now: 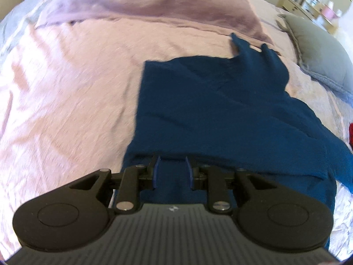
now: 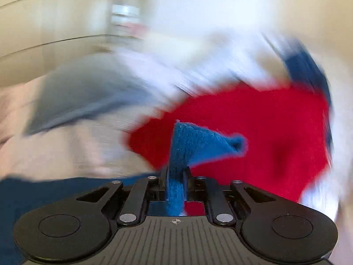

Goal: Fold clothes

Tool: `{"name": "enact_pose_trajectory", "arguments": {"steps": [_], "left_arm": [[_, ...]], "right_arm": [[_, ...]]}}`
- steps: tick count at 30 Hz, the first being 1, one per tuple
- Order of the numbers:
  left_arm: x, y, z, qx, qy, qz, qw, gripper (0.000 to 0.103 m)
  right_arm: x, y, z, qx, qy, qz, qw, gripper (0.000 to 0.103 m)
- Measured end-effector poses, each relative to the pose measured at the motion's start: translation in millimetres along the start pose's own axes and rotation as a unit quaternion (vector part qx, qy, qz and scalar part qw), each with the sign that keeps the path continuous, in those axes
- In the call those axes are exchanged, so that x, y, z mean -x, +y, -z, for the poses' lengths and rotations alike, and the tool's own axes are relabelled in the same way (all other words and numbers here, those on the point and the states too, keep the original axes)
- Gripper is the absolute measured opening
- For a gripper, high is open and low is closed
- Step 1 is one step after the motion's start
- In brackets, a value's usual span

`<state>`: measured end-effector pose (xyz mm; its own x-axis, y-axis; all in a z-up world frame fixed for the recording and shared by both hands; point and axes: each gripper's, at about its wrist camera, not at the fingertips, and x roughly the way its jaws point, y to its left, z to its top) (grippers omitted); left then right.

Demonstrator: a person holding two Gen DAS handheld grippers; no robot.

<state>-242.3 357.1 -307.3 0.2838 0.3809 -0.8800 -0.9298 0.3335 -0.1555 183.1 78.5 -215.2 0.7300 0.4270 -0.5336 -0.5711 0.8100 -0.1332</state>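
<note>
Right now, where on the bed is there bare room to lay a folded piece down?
The widest free patch is the pink bedspread, bordered by the blue garment and the lilac blanket. Past the garment it is crowded: grey pillow, and a red garment in the blurred right wrist view.

- My left view is evenly lit with soft daylight; the pink bedspread (image 1: pixel 66 92) looks slightly washed out and mildly smeared.
- The dark blue garment (image 1: pixel 220 110) reads nearly flat, with few visible folds or shadows.
- My right view is heavily motion-blurred: the red cloth (image 2: pixel 264 137) and grey pillow (image 2: pixel 88 97) streak.
- Only my right gripper (image 2: pixel 176 176) stays sharp.
- Fisheye bending curves both edges, with dark corners.
</note>
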Motion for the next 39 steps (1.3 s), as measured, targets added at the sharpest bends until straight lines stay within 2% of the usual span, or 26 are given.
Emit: {"name": "enact_pose_trajectory", "arguments": {"steps": [3, 4, 6, 8, 9, 10, 12, 13, 15, 18, 21, 25, 26, 27, 28, 31, 32, 33, 35, 36, 38, 39], "left_arm": [[4, 19, 11, 0.029, 0.011, 0.006, 0.9995, 0.021], [5, 25, 14, 0.040, 0.015, 0.008, 0.9990, 0.020], [7, 35, 20, 0.059, 0.024, 0.014, 0.9979, 0.020], [9, 44, 26, 0.076, 0.031, 0.021, 0.9964, 0.021], [10, 47, 28, 0.083, 0.035, 0.026, 0.9956, 0.022], [9, 49, 30, 0.091, 0.038, 0.032, 0.9946, 0.024], [7, 50, 33, 0.099, 0.045, 0.045, 0.9931, 0.026], [5, 48, 34, 0.102, 0.048, 0.057, 0.9920, 0.027], [-2, 43, 34, 0.104, 0.055, 0.079, 0.9900, 0.029], [-15, 35, 31, 0.128, 0.057, 0.106, 0.9845, 0.035], [-35, 39, 26, 0.193, 0.055, 0.127, 0.9715, 0.040], [-60, 47, 21, 0.274, 0.049, 0.145, 0.9496, 0.041], [-65, 47, 19, 0.286, 0.049, 0.149, 0.9453, 0.038], [-69, 46, 17, 0.290, 0.049, 0.150, 0.9438, 0.026], [-69, 43, 14, 0.283, 0.046, 0.151, 0.9459, 0.008], [-45, 27, -5, 0.210, -0.001, 0.157, 0.9651, 0.008], [-30, 21, -15, 0.170, -0.032, 0.165, 0.9709, 0.008], [-14, 14, -25, 0.130, -0.063, 0.174, 0.9741, 0.008], [13, 7, -46, 0.062, -0.134, 0.165, 0.9752, 0.008], [19, 8, -54, 0.041, -0.152, 0.152, 0.9758, 0.008], [7, 17, -67, 0.019, -0.144, 0.122, 0.9818, 0.008], [-8, 22, -70, 0.018, -0.116, 0.114, 0.9866, 0.009]], "right_arm": [[43, 81, -1, 0.048, -0.023, -0.126, 0.991, 0.010], [59, 109, 2, 0.061, -0.025, -0.180, 0.982, 0.010], [95, 165, 10, 0.091, -0.024, -0.299, 0.950, 0.011], [122, 217, 29, 0.147, 0.006, -0.374, 0.916, 0.022], [130, 237, 41, 0.175, 0.030, -0.386, 0.905, 0.050], [135, 255, 55, 0.199, 0.059, -0.384, 0.900, 0.065], [133, 263, 76, 0.215, 0.103, -0.378, 0.895, 0.065], [129, 259, 84, 0.215, 0.123, -0.369, 0.896, 0.065], [118, 233, 99, 0.206, 0.169, -0.333, 0.905, 0.065], [87, 182, 104, 0.150, 0.238, -0.269, 0.921, 0.065], [57, 127, 99, 0.067, 0.285, -0.220, 0.931, 0.065], [39, 81, 95, -0.028, 0.309, -0.180, 0.933, 0.065], [37, 76, 95, -0.040, 0.310, -0.177, 0.933, 0.065], [36, 71, 95, -0.051, 0.311, -0.173, 0.933, 0.065], [34, 66, 95, -0.063, 0.312, -0.170, 0.933, 0.065], [35, 60, 94, -0.073, 0.306, -0.162, 0.935, 0.065], [37, 63, 93, -0.064, 0.297, -0.162, 0.939, 0.065], [39, 66, 92, -0.054, 0.286, -0.163, 0.943, 0.065], [45, 74, 92, -0.033, 0.263, -0.164, 0.950, 0.065], [42, 81, 94, -0.021, 0.252, -0.166, 0.953, 0.065], [31, 93, 93, 0.004, 0.235, -0.173, 0.956, 0.065], [25, 99, 92, 0.016, 0.226, -0.177, 0.958, 0.065]]}}
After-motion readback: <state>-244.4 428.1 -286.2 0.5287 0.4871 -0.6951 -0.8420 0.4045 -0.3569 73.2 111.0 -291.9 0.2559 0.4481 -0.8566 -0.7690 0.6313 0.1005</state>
